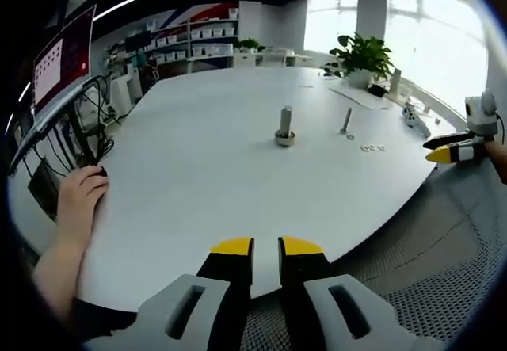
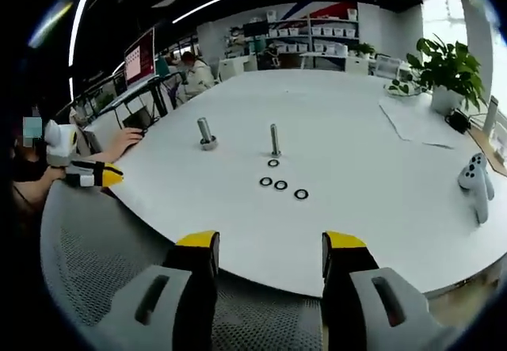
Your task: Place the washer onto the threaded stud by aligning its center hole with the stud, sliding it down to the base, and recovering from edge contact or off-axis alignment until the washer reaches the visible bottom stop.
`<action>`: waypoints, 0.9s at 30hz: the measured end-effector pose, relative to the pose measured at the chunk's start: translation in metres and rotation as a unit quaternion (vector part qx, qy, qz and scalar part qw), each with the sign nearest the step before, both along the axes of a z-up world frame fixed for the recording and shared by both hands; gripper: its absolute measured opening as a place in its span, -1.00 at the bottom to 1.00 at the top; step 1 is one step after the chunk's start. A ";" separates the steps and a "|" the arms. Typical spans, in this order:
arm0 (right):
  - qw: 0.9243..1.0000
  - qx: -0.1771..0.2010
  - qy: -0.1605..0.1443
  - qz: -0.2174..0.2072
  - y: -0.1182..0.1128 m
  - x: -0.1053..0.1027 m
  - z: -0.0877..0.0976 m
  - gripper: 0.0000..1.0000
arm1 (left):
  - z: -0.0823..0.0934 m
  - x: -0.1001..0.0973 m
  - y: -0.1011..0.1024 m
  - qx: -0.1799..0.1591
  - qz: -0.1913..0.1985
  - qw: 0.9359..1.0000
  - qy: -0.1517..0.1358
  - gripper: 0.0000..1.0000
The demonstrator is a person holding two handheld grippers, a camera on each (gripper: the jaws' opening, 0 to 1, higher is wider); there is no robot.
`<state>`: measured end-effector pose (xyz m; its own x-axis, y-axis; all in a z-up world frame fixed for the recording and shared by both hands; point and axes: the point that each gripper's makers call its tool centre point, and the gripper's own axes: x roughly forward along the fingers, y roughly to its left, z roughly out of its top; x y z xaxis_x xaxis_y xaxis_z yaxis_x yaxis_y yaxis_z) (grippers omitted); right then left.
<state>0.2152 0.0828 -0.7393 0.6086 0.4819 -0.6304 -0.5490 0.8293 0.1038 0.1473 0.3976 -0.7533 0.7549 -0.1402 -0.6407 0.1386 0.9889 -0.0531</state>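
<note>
A large white table (image 2: pixel 380 169) is occupying most of both views, its curved near edge running just ahead of both grippers. A grey mesh surface (image 2: pixel 95 256) is lying below that edge. A potted plant (image 2: pixel 447 70) is standing at the table's far side, and a monitor (image 1: pixel 63 58) is standing at its left end in the left gripper view, where a person's hand (image 1: pixel 79 196) is resting on the table edge.

The left gripper (image 1: pixel 266 246) is hovering at the near edge with its yellow-tipped jaws nearly pressed together, only a narrow gap showing, and nothing is sitting between them. The right gripper (image 2: pixel 269 244) is hovering above the near edge with its jaws spread wide and carrying nothing. Each gripper is also appearing at the margin of the other's view, off the table.

A white handheld controller (image 2: pixel 475 181) is lying on the table toward the right in the right gripper view.

A thick bolt (image 2: pixel 206 133) is standing upright on its base, well out on the table. Beside it, the thinner threaded stud (image 2: pixel 274 139) is standing upright.

One washer (image 2: pixel 273 163) is lying flat just in front of the stud's base, not on it. Three more washers (image 2: pixel 281 185) are lying in a loose row nearer the right gripper, apart from the stud.
</note>
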 end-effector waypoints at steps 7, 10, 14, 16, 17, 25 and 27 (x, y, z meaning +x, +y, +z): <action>0.998 0.015 0.014 0.064 0.013 -0.008 -0.001 -0.01 | -0.002 0.000 0.004 0.009 0.012 1.000 0.004 -0.81; 0.994 0.005 0.023 0.108 0.011 -0.007 -0.003 0.00 | 0.001 0.001 0.007 0.009 0.021 1.000 -0.006 -0.82; 0.984 -0.035 0.020 0.171 0.002 0.004 -0.006 -0.05 | 0.000 0.000 0.007 0.008 0.021 1.000 -0.003 -0.82; 0.974 -0.058 0.029 0.216 -0.002 0.009 -0.011 -0.11 | 0.000 0.000 0.007 0.008 0.023 1.000 -0.004 -0.82; 0.971 -0.071 0.032 0.228 -0.005 0.013 -0.013 -0.17 | 0.000 0.000 0.007 0.008 0.023 1.000 -0.005 -0.82; 0.925 -0.147 0.075 0.341 -0.004 0.048 -0.027 -0.30 | -0.001 0.000 0.016 0.025 0.049 0.998 -0.004 -0.82; 0.910 -0.179 0.067 0.369 -0.001 0.061 -0.033 -0.30 | -0.001 -0.001 0.015 0.024 0.047 0.999 -0.004 -0.82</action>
